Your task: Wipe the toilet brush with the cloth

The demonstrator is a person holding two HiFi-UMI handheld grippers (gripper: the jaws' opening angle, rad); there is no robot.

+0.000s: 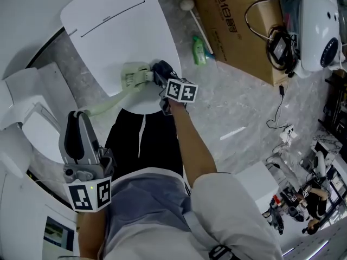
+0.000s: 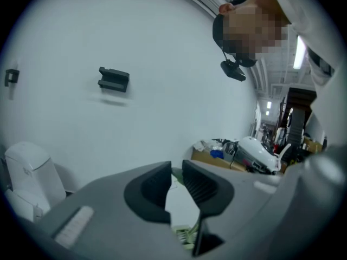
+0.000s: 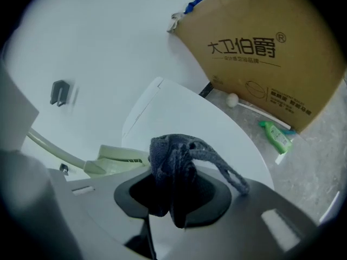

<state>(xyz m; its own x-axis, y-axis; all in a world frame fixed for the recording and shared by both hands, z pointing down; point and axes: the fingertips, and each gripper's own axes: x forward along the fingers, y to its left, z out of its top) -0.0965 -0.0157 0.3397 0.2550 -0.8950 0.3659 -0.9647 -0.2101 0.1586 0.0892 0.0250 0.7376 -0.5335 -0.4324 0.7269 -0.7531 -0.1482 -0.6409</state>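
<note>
A pale green toilet brush lies over the front of the closed white toilet lid [image 1: 111, 28], with its head [image 1: 134, 76] on the lid and its handle [image 1: 105, 107] running down-left. My left gripper [image 1: 78, 115] is shut on the handle's end; in the left gripper view its jaws [image 2: 176, 180] stand almost together, with a bit of the brush [image 2: 183, 234] showing below. My right gripper [image 1: 160, 73] is shut on a dark grey cloth [image 1: 162, 68] that touches the brush head. The right gripper view has the cloth [image 3: 173, 167] bunched between the jaws, next to the brush head [image 3: 116, 157].
A green bottle [image 1: 199, 50] and a white stick with a ball end [image 1: 187, 4] lie on the grey floor beside a large cardboard box [image 1: 238, 20]. Cables and a white machine [image 1: 320, 31] are at the right. A white fixture [image 1: 21, 123] stands at the left.
</note>
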